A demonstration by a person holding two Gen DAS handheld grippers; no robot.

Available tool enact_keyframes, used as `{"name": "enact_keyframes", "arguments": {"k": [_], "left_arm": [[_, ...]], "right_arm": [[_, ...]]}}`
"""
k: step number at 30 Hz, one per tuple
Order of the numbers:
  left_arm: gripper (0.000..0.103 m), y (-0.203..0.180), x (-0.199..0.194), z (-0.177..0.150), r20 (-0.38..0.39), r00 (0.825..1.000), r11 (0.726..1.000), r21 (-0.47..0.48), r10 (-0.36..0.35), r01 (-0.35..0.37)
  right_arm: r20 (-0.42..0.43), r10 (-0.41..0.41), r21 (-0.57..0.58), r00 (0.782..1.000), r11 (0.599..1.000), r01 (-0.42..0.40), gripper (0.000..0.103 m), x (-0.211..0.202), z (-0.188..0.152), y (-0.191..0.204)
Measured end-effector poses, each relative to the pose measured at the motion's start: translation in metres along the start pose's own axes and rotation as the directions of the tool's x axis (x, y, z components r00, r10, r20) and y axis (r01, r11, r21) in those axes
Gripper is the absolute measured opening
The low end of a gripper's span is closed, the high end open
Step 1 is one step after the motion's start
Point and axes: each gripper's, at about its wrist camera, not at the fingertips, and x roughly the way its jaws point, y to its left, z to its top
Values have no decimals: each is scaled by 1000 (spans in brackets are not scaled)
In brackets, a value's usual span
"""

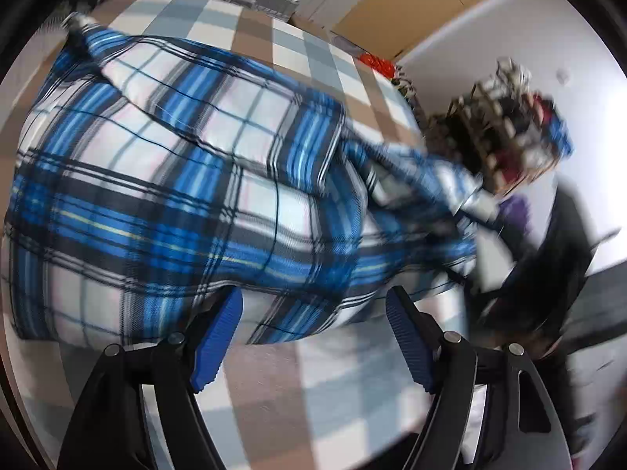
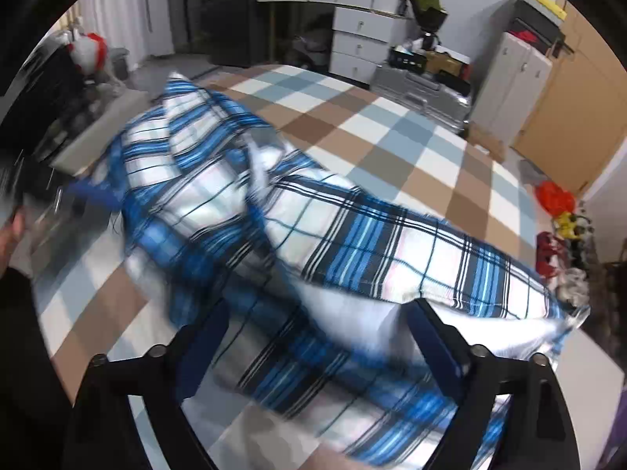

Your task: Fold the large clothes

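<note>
One garment in sight: a large blue, white and black plaid flannel shirt [image 1: 164, 180], lying spread and rumpled on the bed with the checked brown, grey-blue and white cover [image 1: 250, 39]. From my left wrist view its near hem sits just ahead of my pads; a sleeve trails off to the right, blurred.

My left gripper [image 1: 313, 337]: two blue ribbed pads [image 1: 217, 344], jaws released and standing wide, nothing between them but bare bed cover. The shirt's edge lies just beyond the tips, not pinched.

My right gripper [image 2: 313, 348]: jaws also released, spread wide. Plaid cloth lies between and under the two fingers, but neither pad presses on it. The cloth here is smeared with motion blur, so I cannot tell how many layers are stacked.

Right wrist view, beyond the bed: one white chest of drawers [image 2: 360, 39], one white two-door cabinet [image 2: 513, 78], one silver case [image 2: 423, 86]. One red-orange bag [image 2: 554, 196] on the floor at the right. A dark sleeve [image 2: 19, 352] at the left edge.
</note>
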Motion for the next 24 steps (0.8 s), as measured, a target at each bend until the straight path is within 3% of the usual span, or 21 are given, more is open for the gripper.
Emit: {"name": "enact_keyframes", "arguments": {"k": [1,3,6,11,14,18,20,21,23,24], "left_arm": [[72,-3,4,-2,24,999,999,42,26,-27],[71,1,8,-2,50,997,993,96,57,-62],[71,10,9,3,62,996,993,95,66,-71],[72,11,5,0,72,995,990,116,70,-78],[72,10,0,-3,74,994,989,117,80,-88],[72,5,3,-5,84,992,989,111,91,-100],[71,6,4,-6,90,991,987,114,104,-114],[71,5,4,-6,90,989,985,121,113,-124],[72,6,3,-7,93,989,983,128,118,-130],[72,6,3,-8,94,988,983,132,119,-131]], "right_arm": [[-14,-9,-6,1000,1000,9,40,1,3,1],[-66,-24,-28,998,999,22,2,9,9,2],[-73,19,-21,997,1000,-21,2,5,20,-5],[29,70,55,997,996,-72,2,-11,53,-31],[33,-23,110,999,994,19,2,7,81,-50],[14,-181,150,983,973,177,2,41,112,-61],[-20,-239,189,971,953,239,10,61,123,-67],[-42,-244,197,969,949,248,23,69,127,-69],[-28,-279,224,960,934,278,34,67,128,-74],[-6,-296,260,955,922,287,49,61,128,-79]]}}
